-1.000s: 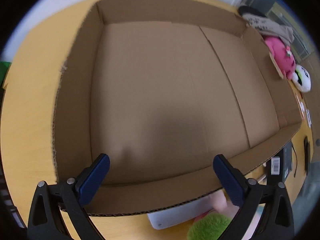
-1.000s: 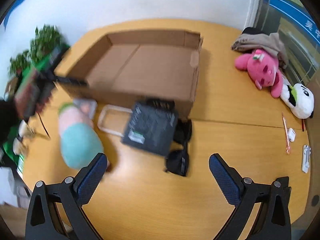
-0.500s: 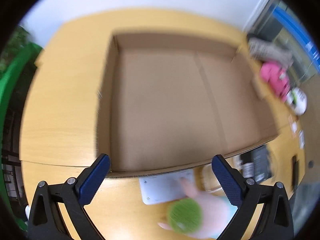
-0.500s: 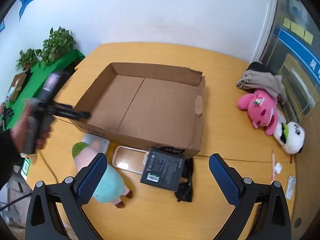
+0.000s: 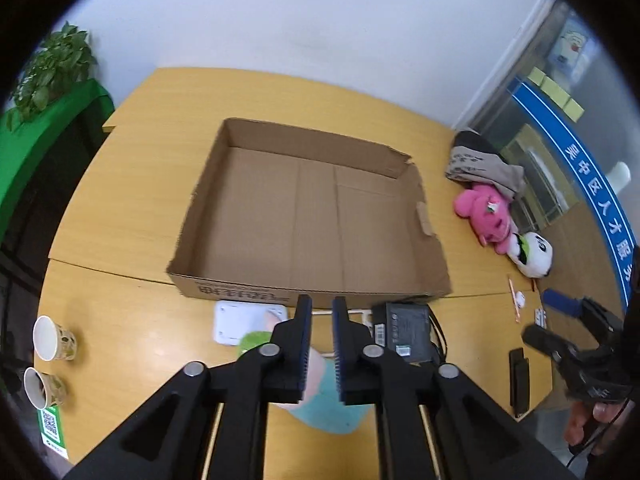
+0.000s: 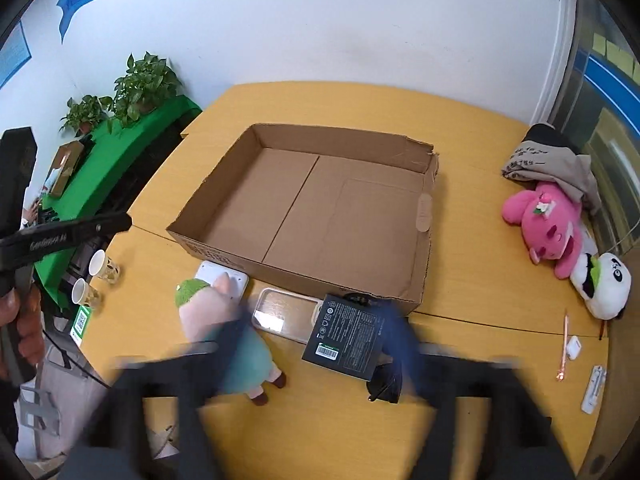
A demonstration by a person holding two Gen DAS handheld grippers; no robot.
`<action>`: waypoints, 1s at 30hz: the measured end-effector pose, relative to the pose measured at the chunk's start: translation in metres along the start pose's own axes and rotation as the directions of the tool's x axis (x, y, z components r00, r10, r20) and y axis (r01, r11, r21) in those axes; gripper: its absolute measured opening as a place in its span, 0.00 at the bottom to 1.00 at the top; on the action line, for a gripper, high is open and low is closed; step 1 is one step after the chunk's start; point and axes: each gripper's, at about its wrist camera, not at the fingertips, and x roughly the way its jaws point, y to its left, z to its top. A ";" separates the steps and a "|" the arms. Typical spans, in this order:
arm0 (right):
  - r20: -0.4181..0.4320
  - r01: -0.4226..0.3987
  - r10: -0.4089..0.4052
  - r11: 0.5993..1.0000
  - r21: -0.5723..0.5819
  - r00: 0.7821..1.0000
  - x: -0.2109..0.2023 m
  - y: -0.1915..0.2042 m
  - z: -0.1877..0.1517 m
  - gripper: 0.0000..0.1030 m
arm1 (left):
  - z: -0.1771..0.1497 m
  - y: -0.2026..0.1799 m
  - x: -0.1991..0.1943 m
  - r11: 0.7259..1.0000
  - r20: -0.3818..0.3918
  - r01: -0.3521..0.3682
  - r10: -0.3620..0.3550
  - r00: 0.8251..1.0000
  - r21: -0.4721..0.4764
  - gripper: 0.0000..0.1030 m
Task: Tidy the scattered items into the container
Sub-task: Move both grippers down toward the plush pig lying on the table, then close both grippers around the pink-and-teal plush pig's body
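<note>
Above the yellow table (image 5: 132,304), left gripper (image 5: 319,312) closing on nothing; right gripper (image 6: 316,344) blurred, finger state impossible to tell. Cardboard box (image 6: 420,272) lying empty, alpaca plush (image 6: 224,328) and black packet (image 6: 348,336) lying just outside its near wall. Advisable: reopening, descending squarely over plush.

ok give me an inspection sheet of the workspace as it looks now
surface: wooden table.
job's things: cardboard box holds nothing; plush with green cap, black box, clear case, white pad, sunglasses lie on the table before it.
clutter: pink plush, panda plush, garment, two paper cups, pen.
grippers: left gripper closing, nothing between the fingers; right gripper blurred.
cables: nothing seen.
surroundings: potted plants, green cloth, white wall.
</note>
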 end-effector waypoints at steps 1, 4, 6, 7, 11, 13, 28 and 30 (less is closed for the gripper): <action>0.017 0.003 -0.003 1.000 0.000 1.000 -0.003 0.001 0.000 1.00 | -0.002 0.000 0.002 1.000 -0.008 -0.001 0.001 1.000 -0.002 0.48; 0.015 0.013 -0.013 1.000 -0.005 1.000 -0.004 0.008 0.001 0.99 | -0.004 0.004 0.007 0.999 -0.027 0.021 -0.021 0.999 -0.029 0.83; -0.004 0.009 -0.009 1.000 0.005 1.000 0.001 0.011 0.001 0.99 | -0.003 0.009 0.014 0.999 -0.038 0.009 -0.011 0.999 -0.049 0.83; -0.016 0.008 -0.007 1.000 0.016 1.000 0.005 0.014 0.000 0.99 | -0.004 0.011 0.019 0.999 -0.056 -0.006 0.003 0.998 -0.052 0.83; -0.057 -0.009 0.011 0.999 0.033 0.998 0.020 0.024 -0.003 0.99 | -0.012 0.031 0.038 0.997 -0.129 0.013 -0.024 0.991 -0.079 0.83; -0.075 -0.016 0.018 0.999 0.033 0.997 0.029 0.033 -0.005 0.99 | -0.017 0.038 0.046 0.995 -0.156 0.043 -0.057 0.986 -0.091 0.83; -0.274 -0.110 0.113 0.994 0.025 0.955 0.131 0.080 -0.066 0.99 | -0.066 0.094 0.132 0.962 -0.330 0.129 -0.206 0.921 -0.239 0.83; -0.278 -0.129 0.127 0.992 0.013 0.952 0.142 0.084 -0.068 0.99 | -0.070 0.094 0.145 0.954 -0.339 0.151 -0.236 0.911 -0.259 0.83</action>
